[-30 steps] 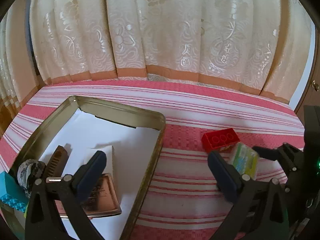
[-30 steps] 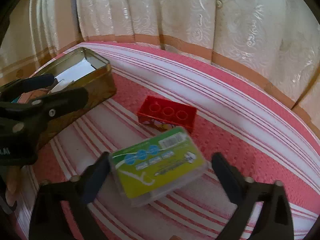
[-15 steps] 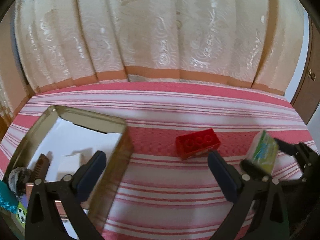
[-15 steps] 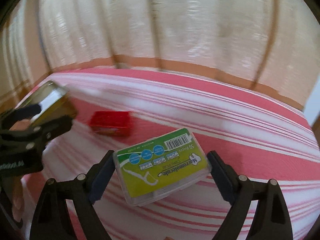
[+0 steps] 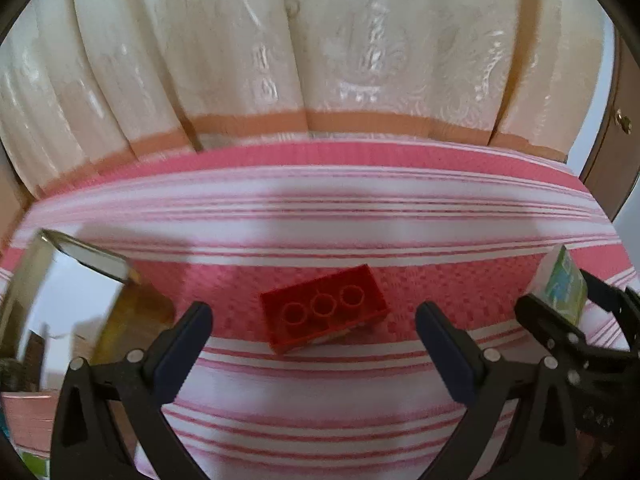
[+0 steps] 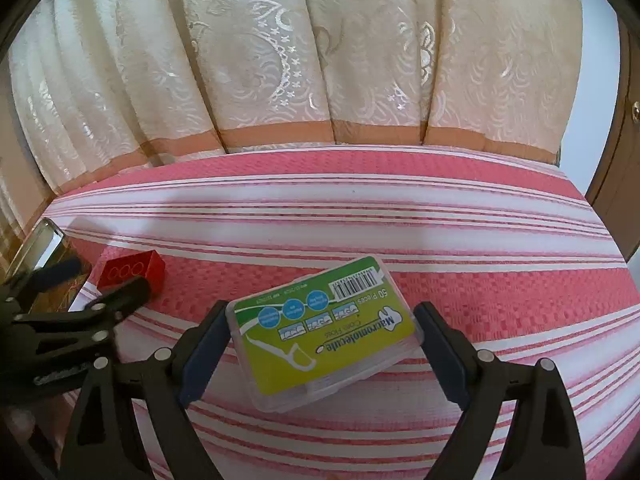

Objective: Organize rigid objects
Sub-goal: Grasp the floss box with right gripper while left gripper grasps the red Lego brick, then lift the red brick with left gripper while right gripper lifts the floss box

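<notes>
Between right gripper [image 6: 322,344] fingers: flat, clear-plastic floss box [image 6: 324,328].

Table [image 6: 400,208] covered by pink-and-white striped cloth, far edge against cream curtain. Red toy brick [image 5: 324,308] lies flat on pink band, studs up. Gold metal tin [image 5: 132,316] stands on cloth at left, just beside brick, apart from it; contents mostly cut off by frame edge.

Woven striped tablecloth [image 6: 400,216], matt and coarse. On it: glossy red plastic brick [image 5: 324,311]; clear smooth plastic floss box [image 6: 324,330] (printed paper label); shiny metal tin [image 5: 120,276]. Behind it, sheeny embossed curtain [image 6: 280,60].
</notes>
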A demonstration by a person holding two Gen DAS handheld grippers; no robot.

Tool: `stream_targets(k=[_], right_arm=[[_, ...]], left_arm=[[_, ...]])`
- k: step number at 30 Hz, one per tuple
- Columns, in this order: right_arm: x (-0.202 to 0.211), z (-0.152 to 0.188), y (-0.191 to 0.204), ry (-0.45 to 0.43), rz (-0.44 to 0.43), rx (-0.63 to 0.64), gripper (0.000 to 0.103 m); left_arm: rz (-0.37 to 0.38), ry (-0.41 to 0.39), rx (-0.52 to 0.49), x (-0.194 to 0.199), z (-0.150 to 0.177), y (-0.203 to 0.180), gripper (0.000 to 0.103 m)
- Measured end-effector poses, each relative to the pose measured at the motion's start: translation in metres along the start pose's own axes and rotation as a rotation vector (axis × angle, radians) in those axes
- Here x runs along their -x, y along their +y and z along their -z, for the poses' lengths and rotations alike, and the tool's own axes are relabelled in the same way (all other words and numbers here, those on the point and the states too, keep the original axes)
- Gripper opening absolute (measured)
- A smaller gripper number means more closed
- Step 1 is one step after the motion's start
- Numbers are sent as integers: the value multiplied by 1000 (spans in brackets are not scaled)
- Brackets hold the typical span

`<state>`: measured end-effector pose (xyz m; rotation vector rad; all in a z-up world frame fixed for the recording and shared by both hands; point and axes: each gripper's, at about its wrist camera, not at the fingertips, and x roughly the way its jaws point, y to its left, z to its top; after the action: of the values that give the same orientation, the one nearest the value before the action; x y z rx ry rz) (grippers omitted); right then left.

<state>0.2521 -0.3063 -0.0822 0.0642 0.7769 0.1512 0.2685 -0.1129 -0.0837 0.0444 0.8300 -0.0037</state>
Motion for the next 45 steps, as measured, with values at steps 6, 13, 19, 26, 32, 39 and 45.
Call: stream_targets(k=[6, 13, 19, 26, 32, 39, 45], right_arm=[[-1, 1, 2, 0, -4, 6, 92], [-1, 1, 5, -4, -8, 17, 92], [2, 1, -3, -12, -17, -29, 92], [11, 0, -1, -54, -10, -41, 92], [20, 4, 8, -79, 4, -27, 92], [37, 15, 19, -124, 16, -26, 92], [58, 27, 29, -186, 43, -18, 92]], left_arm=[[-4, 37, 17, -16, -8, -2, 102], [15, 49, 30, -22, -10, 3, 70], [33, 16, 7, -11, -3, 2, 70], [41, -42, 7, 16, 11, 10, 70], [32, -86, 4, 33, 21, 18, 70], [40, -125, 4, 53, 38, 23, 70], [48, -155, 14, 68, 52, 33, 70]])
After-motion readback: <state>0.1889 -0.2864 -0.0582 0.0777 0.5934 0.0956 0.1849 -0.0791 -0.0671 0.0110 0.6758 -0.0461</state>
